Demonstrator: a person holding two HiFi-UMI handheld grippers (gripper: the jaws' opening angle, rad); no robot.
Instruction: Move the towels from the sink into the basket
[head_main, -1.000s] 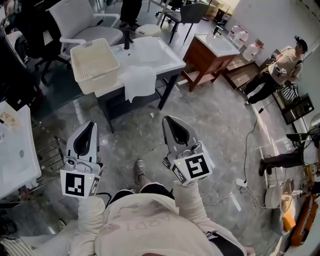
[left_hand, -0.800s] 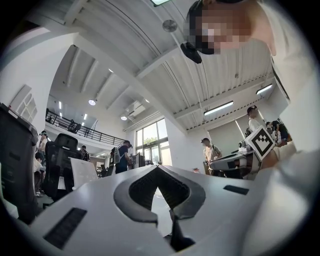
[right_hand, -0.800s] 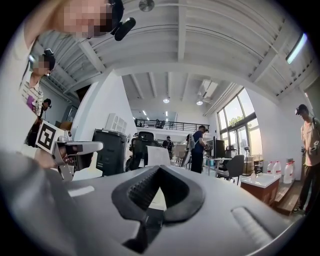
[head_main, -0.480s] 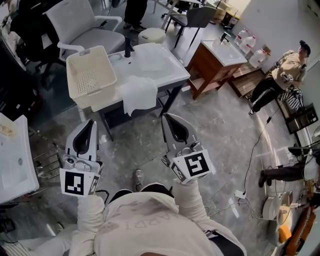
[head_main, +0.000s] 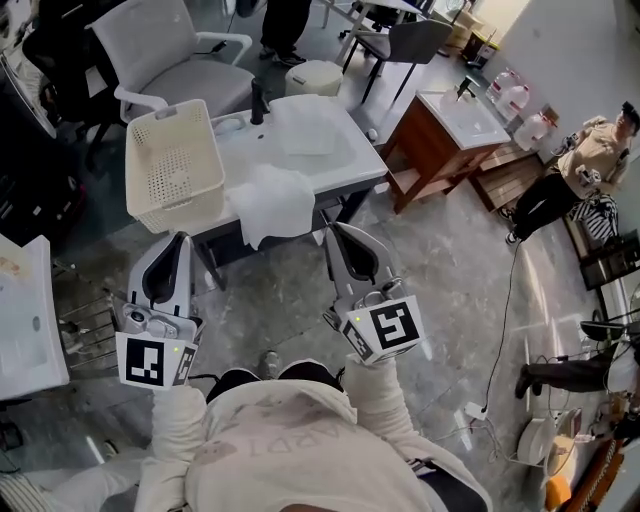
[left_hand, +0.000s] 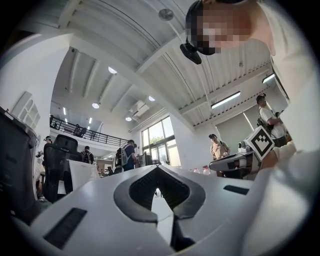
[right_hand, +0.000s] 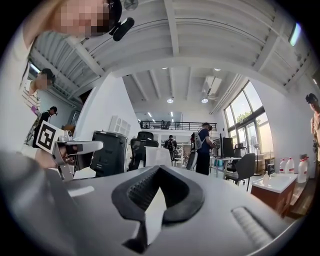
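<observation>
Nearer the sink (head_main: 368, 160) than before, the left gripper (head_main: 180, 241) and right gripper (head_main: 334, 232) are held closed on nothing — a towel (head_main: 272, 200) is draped just beside the basket (head_main: 137, 170).

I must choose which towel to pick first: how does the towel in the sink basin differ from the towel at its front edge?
The basin towel lies flat and looks folded; the front towel is crumpled. The basin towel is wholly inside the sink; the front towel hangs over its rim, nearer the basket. The front towel looks larger. Both are white.
</observation>
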